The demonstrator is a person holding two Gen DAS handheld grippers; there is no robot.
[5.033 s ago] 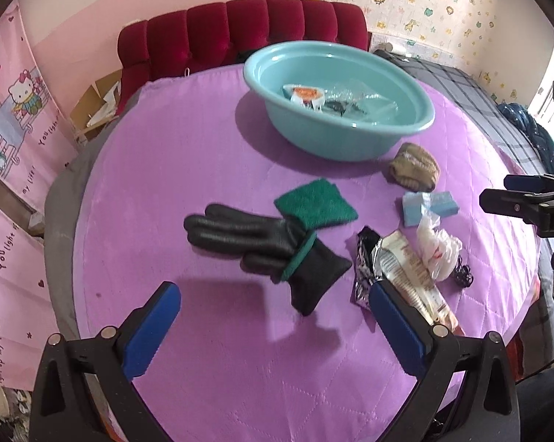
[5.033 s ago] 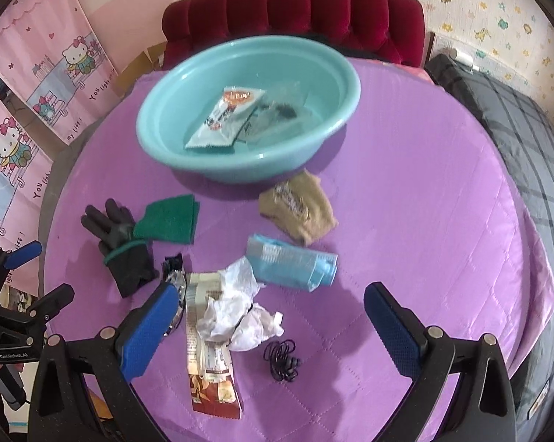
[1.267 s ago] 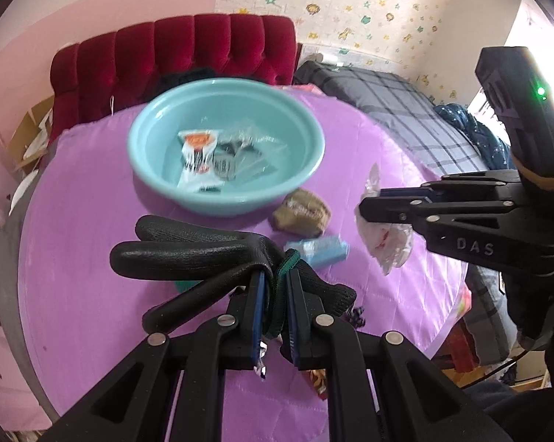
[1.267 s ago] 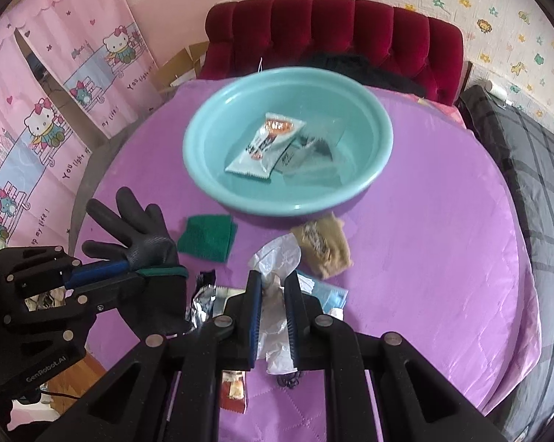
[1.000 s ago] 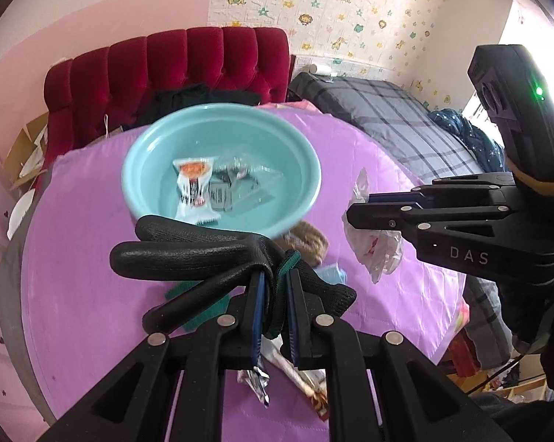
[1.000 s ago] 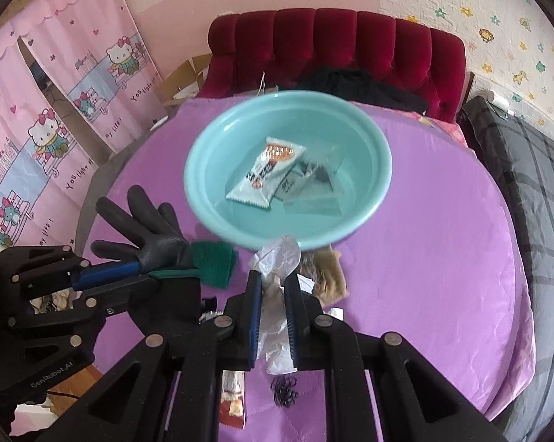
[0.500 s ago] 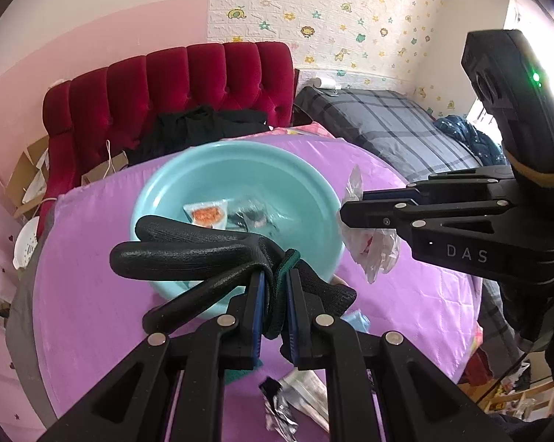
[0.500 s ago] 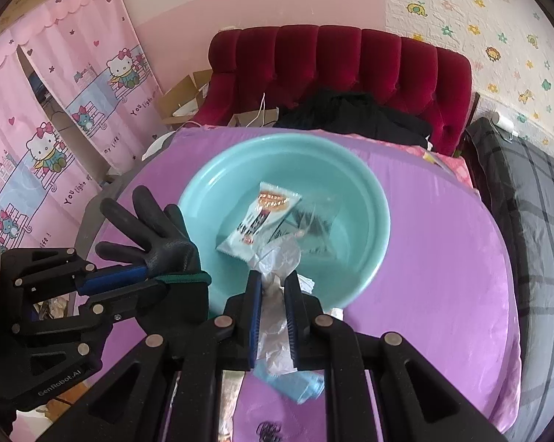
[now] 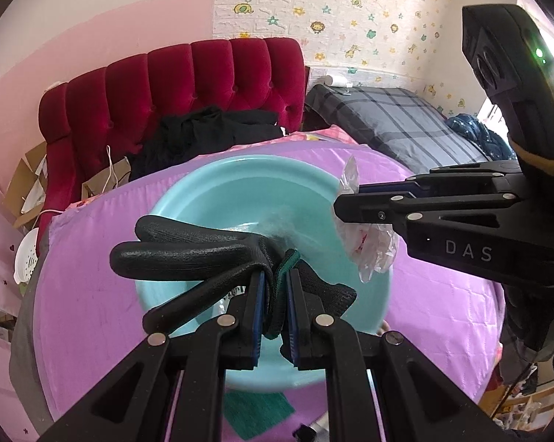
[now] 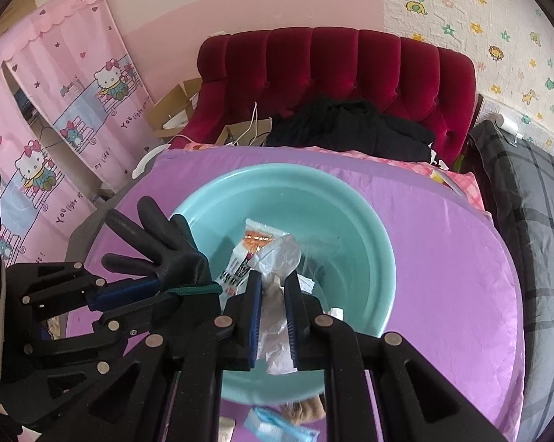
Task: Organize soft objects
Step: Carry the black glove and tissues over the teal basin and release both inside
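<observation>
Both loads have travelled from beside the teal basin (image 10: pixel 372 228) to over it. The left gripper (image 9: pixel 275 294) stays clamped on the black glove (image 9: pixel 188 254), the right gripper (image 10: pixel 273 294) on the crumpled plastic bag (image 10: pixel 277 316). Release looks next.

The basin (image 10: pixel 365 221) sits on the round table (image 10: pixel 461 258), with a snack packet (image 10: pixel 251 246) lying inside it. Behind the table stands the tufted headboard (image 10: pixel 335 70), dark clothes (image 10: pixel 350 121) heaped before it. Right of the table lies the checked bedding (image 10: pixel 534 202); a cloth (image 9: pixel 258 412) lies on the table nearer than the basin.
</observation>
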